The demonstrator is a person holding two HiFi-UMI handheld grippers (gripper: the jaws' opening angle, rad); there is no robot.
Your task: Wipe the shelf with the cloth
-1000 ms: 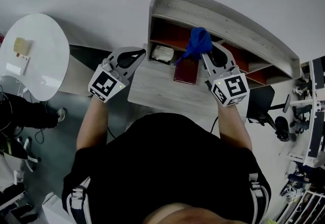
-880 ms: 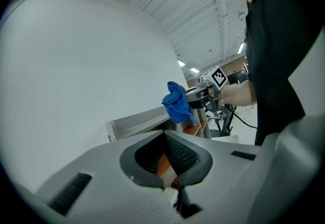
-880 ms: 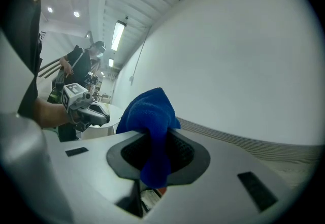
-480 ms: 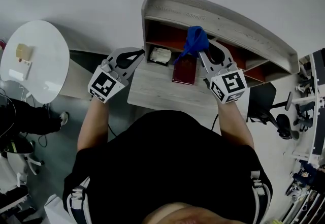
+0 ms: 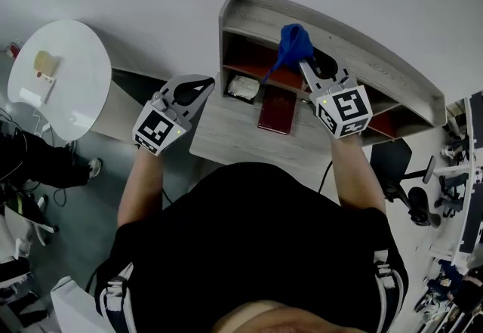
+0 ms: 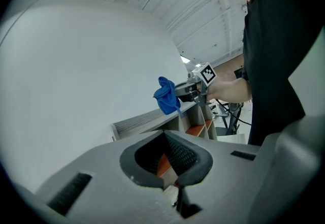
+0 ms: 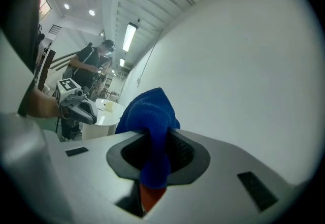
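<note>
We pinch the blue cloth (image 5: 293, 43) in our right hand-held gripper (image 5: 305, 66), just above the top of the shelf (image 5: 377, 35). Our left hand-held gripper (image 5: 202, 83) is closed, empty and farther off.

On the pale wooden desk (image 5: 226, 135), toward its back edge, a dark red book (image 5: 277, 110) lying flat; just left of it, by the back left corner, a crumpled white bundle (image 5: 243, 87). Well apart to the left, a round white table (image 5: 75, 105) with a yellowish block (image 5: 45, 62) near its far edge. Right of the desk, a black office chair (image 5: 392, 158).
</note>
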